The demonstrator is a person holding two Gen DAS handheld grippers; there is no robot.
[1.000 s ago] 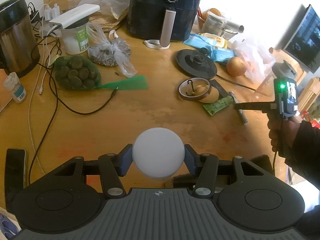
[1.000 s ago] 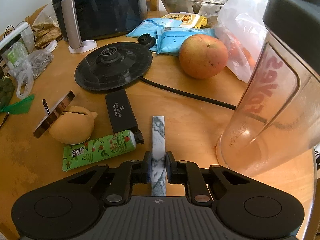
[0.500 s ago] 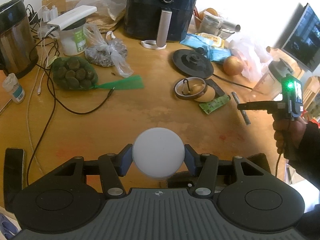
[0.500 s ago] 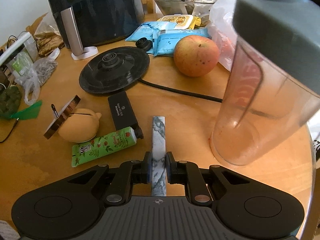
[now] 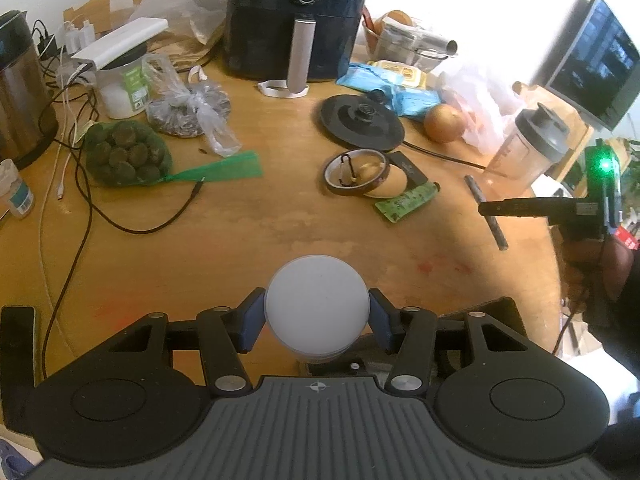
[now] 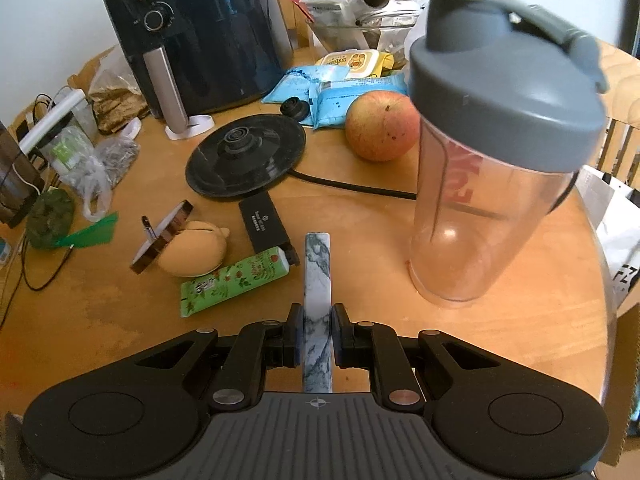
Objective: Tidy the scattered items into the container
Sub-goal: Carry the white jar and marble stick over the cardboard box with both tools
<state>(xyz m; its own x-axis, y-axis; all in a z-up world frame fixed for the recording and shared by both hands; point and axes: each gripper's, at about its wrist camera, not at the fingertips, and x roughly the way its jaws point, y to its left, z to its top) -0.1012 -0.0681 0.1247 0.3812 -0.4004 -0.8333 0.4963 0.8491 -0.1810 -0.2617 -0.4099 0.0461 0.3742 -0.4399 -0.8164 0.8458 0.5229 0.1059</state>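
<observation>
My left gripper [image 5: 317, 320] is shut on a white round ball-like object [image 5: 316, 312], held above the wooden table's near edge. My right gripper [image 6: 317, 334] is shut on a marble-patterned bar [image 6: 318, 280], lifted above the table; from the left wrist view the bar [image 5: 486, 212] hangs at the right. On the table lie a green tube [image 6: 234, 282], a yellow lemon-shaped item [image 6: 194, 248] under a tape roll [image 6: 162, 236], and a black rectangular case [image 6: 262, 222]. A cardboard box edge [image 5: 480, 308] shows just beyond my left gripper.
A shaker bottle with grey lid [image 6: 488, 152] stands close right of the bar. An apple [image 6: 380, 126], a black kettle base [image 6: 246, 158], an air fryer [image 6: 200, 36], wipe packs, a net of green fruit [image 5: 126, 154], cables and a kettle [image 5: 20, 88] crowd the table.
My right gripper has risen and pulled back with the bar, so the shaker bottle and table look farther away. My left gripper still holds the white object in the same place.
</observation>
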